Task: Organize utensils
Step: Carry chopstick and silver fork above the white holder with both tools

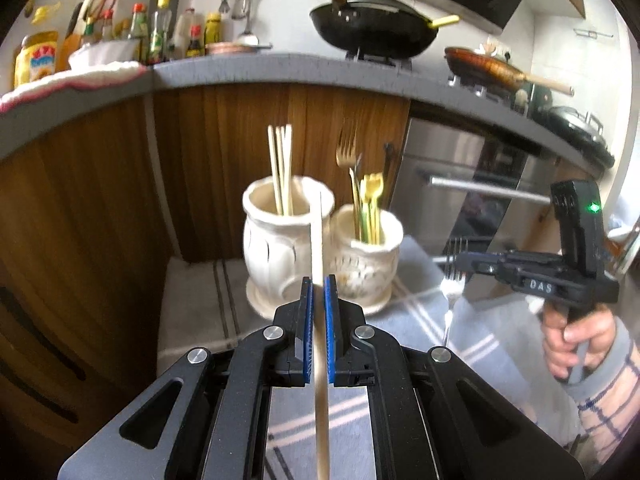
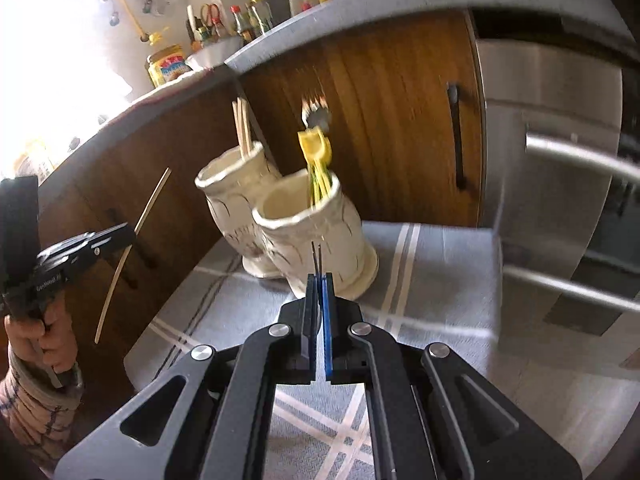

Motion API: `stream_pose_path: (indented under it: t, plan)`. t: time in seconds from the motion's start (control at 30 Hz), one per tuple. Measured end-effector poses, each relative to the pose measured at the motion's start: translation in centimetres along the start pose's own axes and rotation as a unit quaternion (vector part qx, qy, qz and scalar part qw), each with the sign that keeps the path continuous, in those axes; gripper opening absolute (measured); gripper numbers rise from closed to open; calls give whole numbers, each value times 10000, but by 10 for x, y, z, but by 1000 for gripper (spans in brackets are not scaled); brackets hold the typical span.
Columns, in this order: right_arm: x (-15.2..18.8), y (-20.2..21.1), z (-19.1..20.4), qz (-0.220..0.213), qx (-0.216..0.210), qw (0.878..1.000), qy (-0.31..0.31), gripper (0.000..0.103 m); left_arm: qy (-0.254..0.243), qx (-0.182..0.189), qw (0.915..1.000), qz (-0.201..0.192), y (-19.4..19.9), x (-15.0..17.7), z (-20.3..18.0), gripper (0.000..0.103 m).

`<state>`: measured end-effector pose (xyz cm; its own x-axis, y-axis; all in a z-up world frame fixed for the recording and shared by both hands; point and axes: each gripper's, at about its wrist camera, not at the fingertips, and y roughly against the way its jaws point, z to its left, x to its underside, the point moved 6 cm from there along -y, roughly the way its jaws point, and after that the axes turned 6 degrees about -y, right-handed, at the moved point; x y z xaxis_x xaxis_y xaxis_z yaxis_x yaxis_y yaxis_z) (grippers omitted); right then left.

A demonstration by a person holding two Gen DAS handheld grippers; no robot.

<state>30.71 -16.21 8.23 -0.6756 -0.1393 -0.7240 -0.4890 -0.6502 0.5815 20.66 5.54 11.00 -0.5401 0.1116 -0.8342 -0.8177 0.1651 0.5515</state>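
Nearest, the left gripper (image 1: 319, 292) has its fingers clamped on a chopstick (image 1: 317, 240), light, stiff and slick, held mid-length. At three o'clock, the right gripper (image 1: 460, 260) pinches a thin metal fork (image 1: 451, 280) below its tines. Both pots (image 1: 288, 236) stand at twelve o'clock on the table (image 1: 500, 320).

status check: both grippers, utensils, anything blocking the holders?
Left gripper shut on chopstick. Right gripper shut on fork. Both holders unobstructed.
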Motion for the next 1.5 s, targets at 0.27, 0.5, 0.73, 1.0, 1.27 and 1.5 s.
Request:
stream_pose_path:
  t: [0.27,0.5,0.73,1.0,1.27,1.5]
  plan:
    - [-43,23,24,-444,284,9972,526,2,241,28,9968,-760,9,-52,12,6]
    - [-102,33,44,-837,629,9896,982,2,400,-166,9899,-1350,-5,-110,26,6]
    - [-152,20,45,-977,825,9860,1073,2,436,-116,9867,-1561,-44,-141,30,6]
    - [-167,-15,42,-1003,1325,9734,1577,2,773,279,9806,-1778,-84,-132,47,6]
    - [-127,-46,49,-731,1408,9634,2160,2,1008,218,9705,-2178,-93,-97,61,6]
    - [-126,-53,48,-663,1314,9670,2080,2,1109,214,9656,-2343,-93,-116,72,6]
